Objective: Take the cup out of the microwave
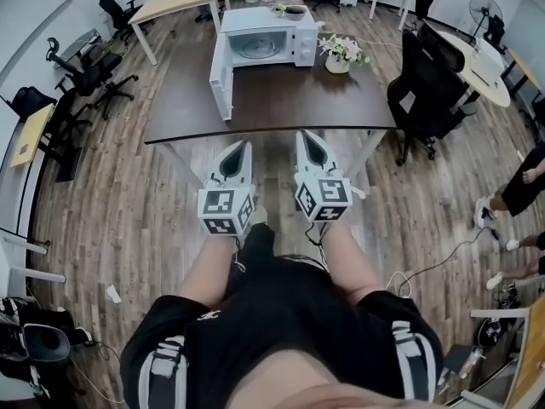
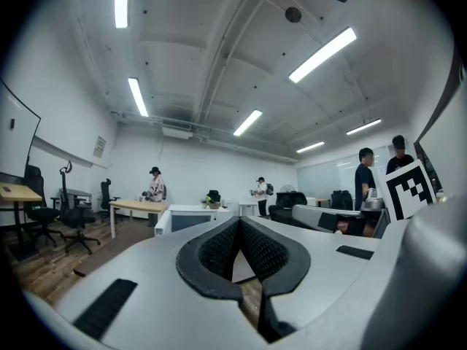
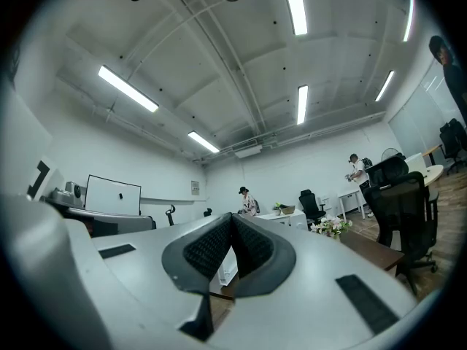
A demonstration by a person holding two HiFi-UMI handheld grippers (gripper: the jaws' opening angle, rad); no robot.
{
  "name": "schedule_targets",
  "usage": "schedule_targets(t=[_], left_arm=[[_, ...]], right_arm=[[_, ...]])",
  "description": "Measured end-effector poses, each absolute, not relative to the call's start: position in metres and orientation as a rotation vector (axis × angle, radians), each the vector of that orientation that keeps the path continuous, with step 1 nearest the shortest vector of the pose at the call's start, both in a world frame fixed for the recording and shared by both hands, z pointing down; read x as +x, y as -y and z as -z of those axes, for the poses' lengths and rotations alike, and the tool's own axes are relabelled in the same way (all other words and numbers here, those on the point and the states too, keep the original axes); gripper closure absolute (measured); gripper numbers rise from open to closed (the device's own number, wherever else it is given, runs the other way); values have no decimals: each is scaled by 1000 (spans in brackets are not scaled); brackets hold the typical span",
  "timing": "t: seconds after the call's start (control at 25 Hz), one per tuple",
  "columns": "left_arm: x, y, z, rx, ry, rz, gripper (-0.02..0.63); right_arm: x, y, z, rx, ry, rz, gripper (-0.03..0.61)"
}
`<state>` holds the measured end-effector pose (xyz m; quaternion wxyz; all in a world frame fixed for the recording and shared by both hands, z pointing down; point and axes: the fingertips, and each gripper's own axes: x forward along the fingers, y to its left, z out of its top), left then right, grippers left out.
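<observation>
A white microwave (image 1: 266, 39) stands at the far side of a dark table (image 1: 281, 100), its door (image 1: 221, 79) swung open to the left. Inside I see a round glass plate; no cup can be made out there. My left gripper (image 1: 242, 149) and right gripper (image 1: 308, 138) hang side by side in front of the table's near edge, both pointing at it, well short of the microwave. Each is shut with nothing between its fingers. The microwave (image 2: 191, 217) shows far off in the left gripper view past the left gripper (image 2: 239, 222), and small beyond the right gripper (image 3: 232, 218).
A dark bowl (image 1: 295, 10) sits on top of the microwave, and a vase of flowers (image 1: 341, 53) stands to its right on the table. A black office chair (image 1: 430, 83) is at the table's right end. Other desks, chairs and people stand farther off.
</observation>
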<state>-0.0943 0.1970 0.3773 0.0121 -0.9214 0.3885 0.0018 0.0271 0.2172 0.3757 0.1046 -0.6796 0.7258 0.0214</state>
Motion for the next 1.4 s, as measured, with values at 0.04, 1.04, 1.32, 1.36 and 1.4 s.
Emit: schedule_targets(t=[0.04, 1.04, 1.32, 1.36, 1.4], left_arm=[[-92, -190, -378, -2872, -1210, -10, 612], [28, 188, -355, -2969, -1021, -71, 612], [53, 266, -354, -2980, -1024, -60, 612], [56, 273, -357, -2981, -1035, -53, 612], [59, 279, -359, -2980, -1049, -48, 612]], right_arm=[[30, -209, -377, -2005, -2143, -63, 578], [138, 168, -363, -2141, -2064, -70, 578], [164, 245, -370, -2159, -2070, -41, 578], [168, 252, -372, -2156, -2077, -32, 578], [170, 259, -373, -2149, -2087, -30, 578]])
